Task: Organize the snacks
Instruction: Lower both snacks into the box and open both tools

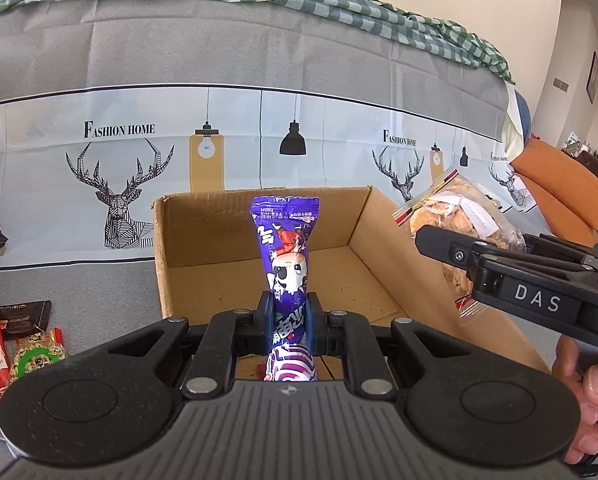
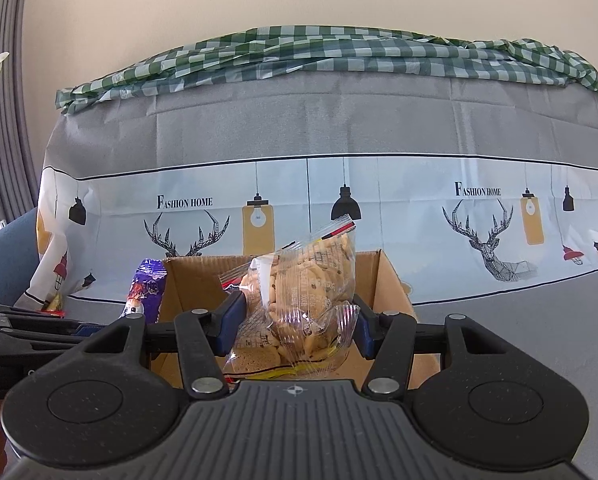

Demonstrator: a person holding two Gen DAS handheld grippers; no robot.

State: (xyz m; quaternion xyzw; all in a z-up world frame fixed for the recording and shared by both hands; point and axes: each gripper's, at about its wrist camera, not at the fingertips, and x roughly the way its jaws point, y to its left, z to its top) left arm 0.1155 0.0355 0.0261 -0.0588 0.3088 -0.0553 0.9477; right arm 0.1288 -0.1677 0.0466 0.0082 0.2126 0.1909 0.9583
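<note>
The left gripper (image 1: 290, 312) clamps a purple snack packet (image 1: 287, 256) that stands upright between its fingers, above the open cardboard box (image 1: 259, 216) just ahead. The right gripper (image 2: 297, 320) pinches a clear bag of biscuits (image 2: 303, 292) over the same box.

You're in a home living room: a cloth-draped sofa (image 1: 259, 60), orange cushion (image 1: 559, 188), and curtains (image 2: 3, 100).
</note>
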